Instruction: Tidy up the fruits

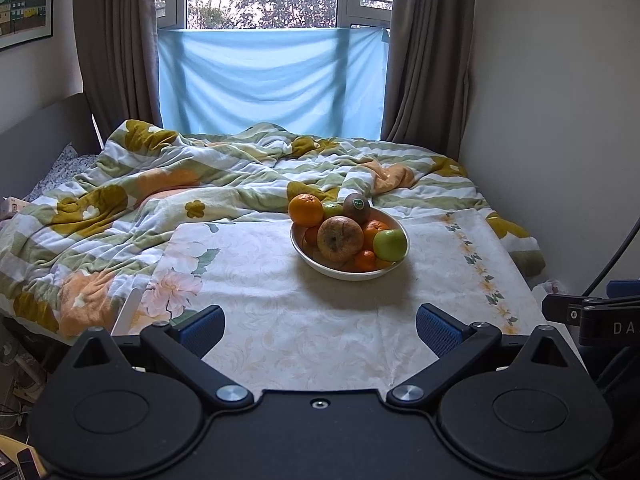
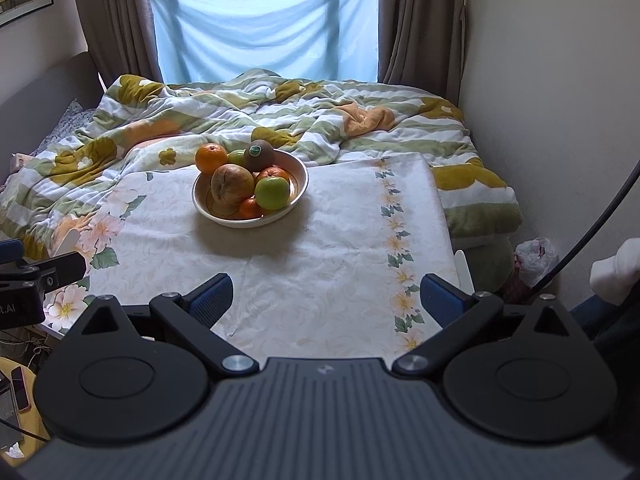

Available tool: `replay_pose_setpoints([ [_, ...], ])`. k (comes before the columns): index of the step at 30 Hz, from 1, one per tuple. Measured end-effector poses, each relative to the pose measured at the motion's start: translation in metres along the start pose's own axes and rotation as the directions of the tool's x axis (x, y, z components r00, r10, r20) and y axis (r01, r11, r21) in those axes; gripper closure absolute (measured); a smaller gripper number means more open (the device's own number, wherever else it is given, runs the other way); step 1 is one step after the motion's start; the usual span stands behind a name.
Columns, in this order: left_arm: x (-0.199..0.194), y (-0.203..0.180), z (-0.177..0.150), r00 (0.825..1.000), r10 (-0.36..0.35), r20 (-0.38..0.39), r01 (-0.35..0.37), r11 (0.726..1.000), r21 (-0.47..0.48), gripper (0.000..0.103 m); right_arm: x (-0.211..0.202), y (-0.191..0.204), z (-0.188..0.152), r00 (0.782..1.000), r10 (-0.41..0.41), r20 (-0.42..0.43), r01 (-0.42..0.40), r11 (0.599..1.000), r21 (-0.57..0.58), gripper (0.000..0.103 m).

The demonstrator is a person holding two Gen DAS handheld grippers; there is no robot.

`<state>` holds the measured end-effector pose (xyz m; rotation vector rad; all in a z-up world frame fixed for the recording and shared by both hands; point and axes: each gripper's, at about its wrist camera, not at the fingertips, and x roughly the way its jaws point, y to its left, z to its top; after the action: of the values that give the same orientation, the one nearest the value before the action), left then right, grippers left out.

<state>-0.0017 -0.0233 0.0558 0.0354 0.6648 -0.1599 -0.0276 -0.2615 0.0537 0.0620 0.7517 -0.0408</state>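
On the floral cream tablecloth (image 1: pixel 320 320), the shallow white ceramic bowl (image 1: pixel 394 270) already holds all the visible fruit: round orange (image 1: pixel 305 210), blotchy brown-yellow apple (image 1: pixel 340 239), stickered brown kiwi (image 1: pixel 356 208), smooth green apple (image 1: pixel 390 245). This fits fruit just gathered or fruit awaiting sorting. The left gripper (image 1: pixel 320 330) and right gripper (image 2: pixel 326 298) hover near, fingers spread and empty; any grasp should take top fruit gently so the heap does not roll.
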Motion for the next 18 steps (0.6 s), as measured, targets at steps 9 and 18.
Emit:
replay_pose_setpoints([
  [9,0.0013,0.0061,0.0010,1.000,0.004,0.004,-0.004,1.000,-0.006,0.000,0.0004,0.0012,0.0004,1.000,0.001,0.002,-0.001,1.000,0.000,0.000],
  [18,-0.0004,0.0094,0.0014,1.000,0.012,0.017,-0.012,1.000,0.000,0.000,0.0010,0.0017,0.0011,1.000,-0.001,0.001,0.001,1.000,-0.001,0.000],
])
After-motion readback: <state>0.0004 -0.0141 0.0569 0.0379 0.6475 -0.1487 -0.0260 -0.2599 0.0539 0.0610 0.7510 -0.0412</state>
